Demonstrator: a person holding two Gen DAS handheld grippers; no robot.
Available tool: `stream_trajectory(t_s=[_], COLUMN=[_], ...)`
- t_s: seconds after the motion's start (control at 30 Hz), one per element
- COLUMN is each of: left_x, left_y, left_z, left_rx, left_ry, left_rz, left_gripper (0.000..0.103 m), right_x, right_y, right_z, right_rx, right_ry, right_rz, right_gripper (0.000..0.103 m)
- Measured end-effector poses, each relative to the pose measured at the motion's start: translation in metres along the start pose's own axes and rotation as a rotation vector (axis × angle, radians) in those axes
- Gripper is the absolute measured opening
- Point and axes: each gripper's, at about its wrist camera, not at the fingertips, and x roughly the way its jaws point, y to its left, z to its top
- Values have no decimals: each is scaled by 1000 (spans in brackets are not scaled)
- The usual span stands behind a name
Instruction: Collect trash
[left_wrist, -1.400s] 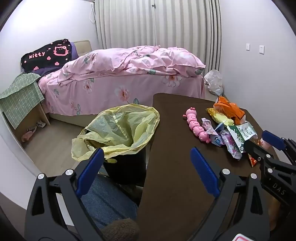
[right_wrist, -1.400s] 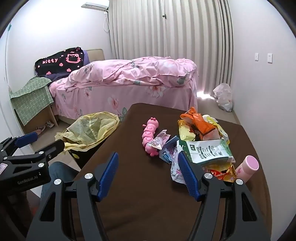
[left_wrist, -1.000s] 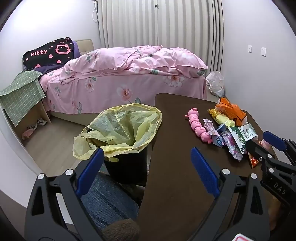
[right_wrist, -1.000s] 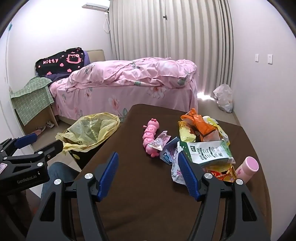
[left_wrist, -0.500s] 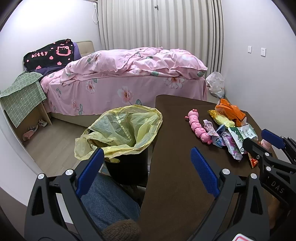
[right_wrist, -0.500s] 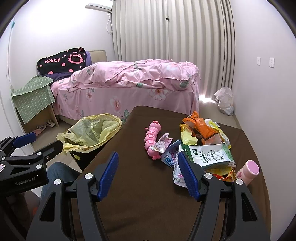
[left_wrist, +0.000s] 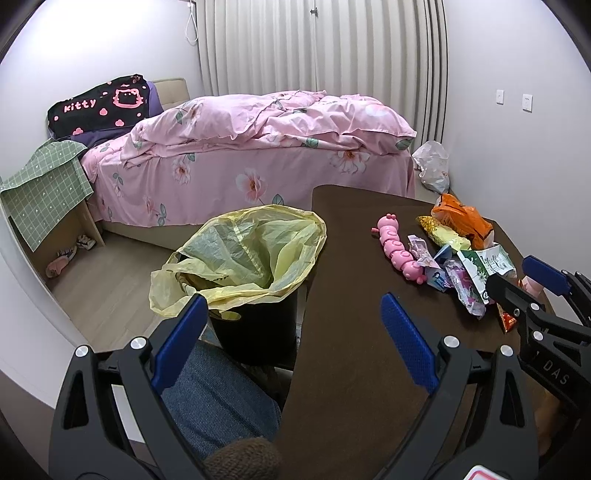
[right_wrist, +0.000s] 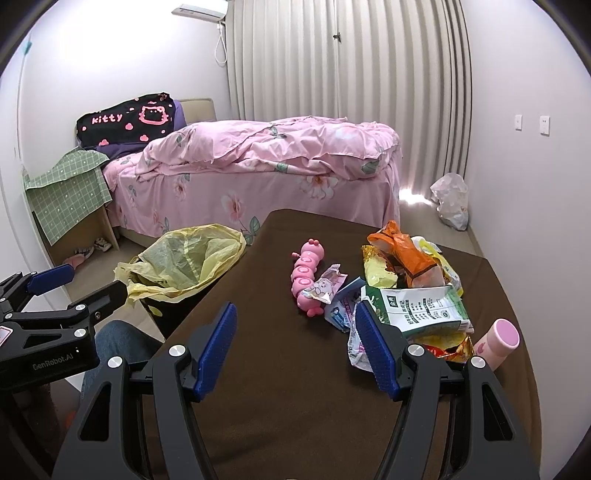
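Note:
A heap of snack wrappers lies on the right of the brown table (right_wrist: 280, 369): an orange bag (right_wrist: 406, 254), a yellow bag (right_wrist: 376, 271), a green-and-white packet (right_wrist: 417, 306), small pink and blue wrappers (right_wrist: 332, 291). The heap also shows in the left wrist view (left_wrist: 465, 258). A black bin with a yellow liner (left_wrist: 251, 254) stands left of the table (right_wrist: 184, 266). My right gripper (right_wrist: 295, 343) is open and empty above the table, short of the wrappers. My left gripper (left_wrist: 291, 339) is open and empty near the bin.
A pink caterpillar toy (right_wrist: 306, 273) lies left of the wrappers. A pink cylinder (right_wrist: 498, 341) lies at the table's right edge. A bed with pink bedding (left_wrist: 258, 147) stands behind. A white plastic bag (right_wrist: 450, 199) sits on the floor by the curtain. The person's knee (left_wrist: 218, 398) is below.
Both grippers have risen and tilted slightly, so the scene sits lower in view. Both stay open; nothing on the table moved.

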Motion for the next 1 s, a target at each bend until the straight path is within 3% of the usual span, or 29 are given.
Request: stream_trajectory(t_s=[1.0], left_x=[0], left_y=[6], left_z=[0], left_rx=[-8], left_ry=[5], left_rz=[2], left_gripper=[90], right_x=[1], right_y=[1], right_z=[-1], right_rx=[1], right_ry=[0], right_rz=[6], right_gripper=[63])
